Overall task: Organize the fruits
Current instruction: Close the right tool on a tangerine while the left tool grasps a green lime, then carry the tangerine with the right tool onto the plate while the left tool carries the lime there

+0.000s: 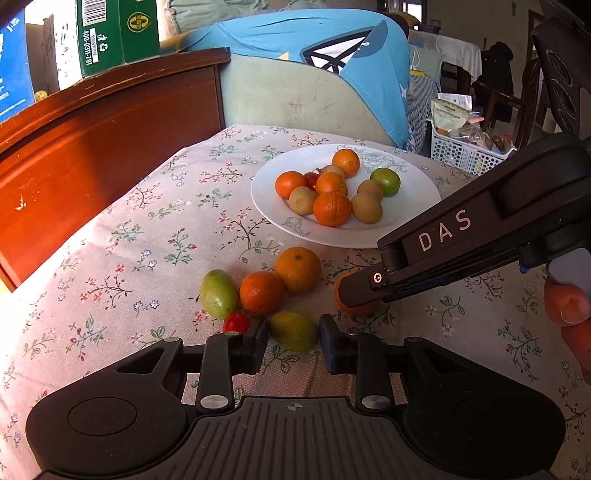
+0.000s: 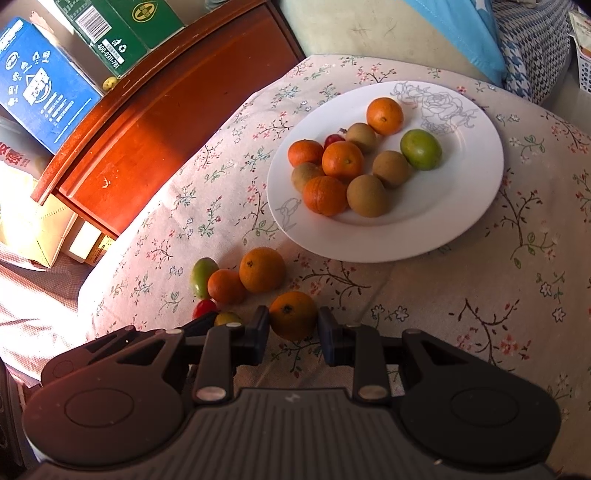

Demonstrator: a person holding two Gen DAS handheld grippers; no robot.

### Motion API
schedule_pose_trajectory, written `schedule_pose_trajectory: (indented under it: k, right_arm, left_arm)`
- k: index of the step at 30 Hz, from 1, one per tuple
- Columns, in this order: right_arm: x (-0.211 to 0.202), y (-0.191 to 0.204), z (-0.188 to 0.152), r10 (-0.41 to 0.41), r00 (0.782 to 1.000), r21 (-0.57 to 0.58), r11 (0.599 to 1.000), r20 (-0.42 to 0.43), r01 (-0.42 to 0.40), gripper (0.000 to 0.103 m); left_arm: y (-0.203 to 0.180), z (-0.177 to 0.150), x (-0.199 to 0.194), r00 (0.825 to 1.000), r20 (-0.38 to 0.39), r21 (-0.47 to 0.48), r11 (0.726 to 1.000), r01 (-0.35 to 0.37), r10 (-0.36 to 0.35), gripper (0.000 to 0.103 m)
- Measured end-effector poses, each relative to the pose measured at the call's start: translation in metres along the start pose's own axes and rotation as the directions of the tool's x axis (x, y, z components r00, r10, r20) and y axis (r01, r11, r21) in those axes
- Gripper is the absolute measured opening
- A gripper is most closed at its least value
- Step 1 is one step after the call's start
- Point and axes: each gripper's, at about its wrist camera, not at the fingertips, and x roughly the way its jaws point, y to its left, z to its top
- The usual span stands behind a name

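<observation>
The left gripper [image 1: 293,338] has its jaws clamped on a yellow-green fruit [image 1: 294,329] lying on the flowered tablecloth [image 1: 129,236], a short way on the near side of the white plate [image 1: 266,199]. The right gripper [image 2: 293,328] has its jaws clamped on an orange [image 2: 293,314], also on the cloth on the near side of the plate.

Just left of the held fruit lies a small red fruit [image 1: 236,322]. Between these and the plate sit two more oranges [image 1: 261,291] touching each other, and a green fruit [image 1: 218,294] at their left.

On the plate rest four oranges, several brown fruits [image 2: 367,195], one green fruit and a small red one. Left of the plate stands a wooden cabinet [image 1: 92,140] with a green box [image 1: 118,33] on top.
</observation>
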Motion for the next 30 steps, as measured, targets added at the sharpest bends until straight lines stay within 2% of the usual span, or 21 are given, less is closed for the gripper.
schedule_pose_trajectory:
  k: [12,20,30]
  right_arm:
    - [-0.020,-0.001,0.009,0.047,0.997,0.022,0.999,0.060,-0.049,0.028]
    - [-0.045,0.001,0.026,0.076,0.991,0.007,0.997,0.113,-0.077,0.028]
    - [-0.067,-0.017,0.065,0.069,0.977,0.024,0.997,0.200,-0.075,0.028]
  left_arm:
    - [0.010,0.015,-0.021,0.998,0.061,-0.109,0.994,0.014,-0.007,0.027]
    - [0.018,0.038,-0.035,0.994,0.105,-0.176,0.984,0.027,-0.009,0.027]
    - [0.030,0.073,-0.030,0.989,0.140,-0.235,0.969,0.071,-0.038,0.028]
